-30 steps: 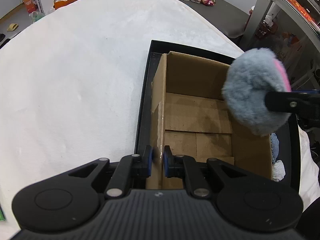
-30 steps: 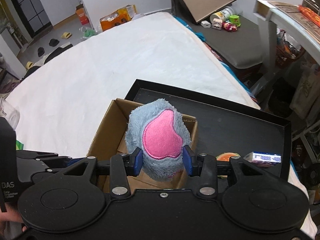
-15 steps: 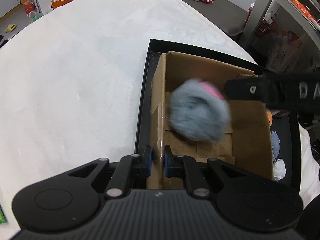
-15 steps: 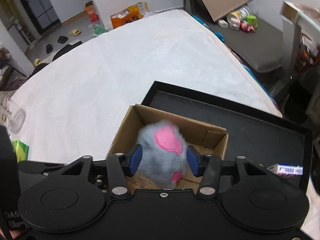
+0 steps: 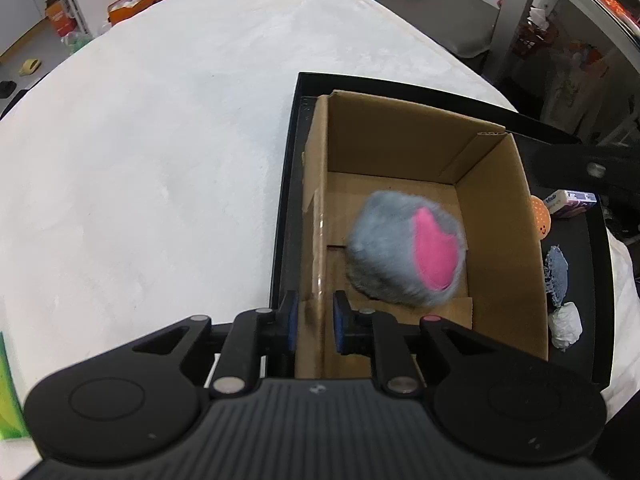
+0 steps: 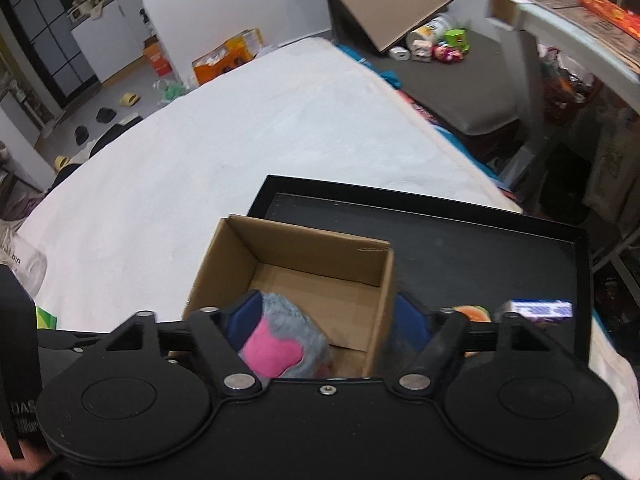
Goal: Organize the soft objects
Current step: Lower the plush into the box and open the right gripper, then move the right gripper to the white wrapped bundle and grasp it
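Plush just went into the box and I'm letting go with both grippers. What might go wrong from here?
1. The left gripper is opening while it straddles the cardboard box wall; a careless withdrawal may drag or tip the box.
2. The right gripper is opening with one finger outside the box wall; moving sideways could knock it.
3. The grey plush looks blurred, possibly unsettled.

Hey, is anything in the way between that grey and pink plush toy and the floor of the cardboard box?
Nothing visible: the plush toy is already inside the open-topped cardboard box, free of the opening right gripper.
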Motion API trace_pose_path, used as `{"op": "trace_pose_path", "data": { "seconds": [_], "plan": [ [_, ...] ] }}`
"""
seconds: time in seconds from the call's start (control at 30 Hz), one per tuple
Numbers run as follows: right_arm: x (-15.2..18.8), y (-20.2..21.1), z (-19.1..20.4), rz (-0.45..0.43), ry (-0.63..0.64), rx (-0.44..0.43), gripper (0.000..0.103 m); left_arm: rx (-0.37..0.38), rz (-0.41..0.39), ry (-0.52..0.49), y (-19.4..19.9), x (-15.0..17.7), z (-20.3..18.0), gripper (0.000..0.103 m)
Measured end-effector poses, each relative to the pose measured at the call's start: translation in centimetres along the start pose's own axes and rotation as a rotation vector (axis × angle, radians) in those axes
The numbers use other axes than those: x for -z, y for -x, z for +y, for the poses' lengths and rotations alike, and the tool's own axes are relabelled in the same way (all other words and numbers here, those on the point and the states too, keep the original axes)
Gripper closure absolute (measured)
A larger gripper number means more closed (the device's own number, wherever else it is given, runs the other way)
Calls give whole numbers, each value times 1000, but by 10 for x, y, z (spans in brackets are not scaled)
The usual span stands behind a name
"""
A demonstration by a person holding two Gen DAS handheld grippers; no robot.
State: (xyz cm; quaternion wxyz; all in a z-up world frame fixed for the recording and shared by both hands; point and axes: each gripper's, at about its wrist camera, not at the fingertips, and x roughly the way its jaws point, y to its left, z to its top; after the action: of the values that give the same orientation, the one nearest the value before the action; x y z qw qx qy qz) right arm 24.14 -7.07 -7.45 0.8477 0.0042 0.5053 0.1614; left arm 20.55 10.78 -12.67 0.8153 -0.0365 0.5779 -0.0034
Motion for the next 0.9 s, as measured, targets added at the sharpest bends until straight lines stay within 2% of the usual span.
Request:
{"op": "trace_pose_path", "data": {
  "seconds": [0.2, 0.33, 0.57, 0.67, 0.8, 0.9],
  "plan": [
    [14, 18, -20, -38, -29, 18, 5, -37, -13, 20, 8, 5, -1, 60],
    [25, 25, -40, -53, -84, 24, 5, -58, -19, 23, 14, 6, -4, 50],
    [44, 37, -72, -69, -158, 36, 5, -91, -20, 28, 24, 9, -11, 46],
    [52, 37, -83, -53, -189, 27, 5, -80, -14, 38, 25, 11, -10, 45],
    [63, 35, -94, -32, -186, 29, 5, -109, -23, 46, 28, 16, -8, 37],
    [70, 33, -102, -20, -200, 31, 5, -125, -30, 55, 30, 17, -7, 35]
  ]
}}
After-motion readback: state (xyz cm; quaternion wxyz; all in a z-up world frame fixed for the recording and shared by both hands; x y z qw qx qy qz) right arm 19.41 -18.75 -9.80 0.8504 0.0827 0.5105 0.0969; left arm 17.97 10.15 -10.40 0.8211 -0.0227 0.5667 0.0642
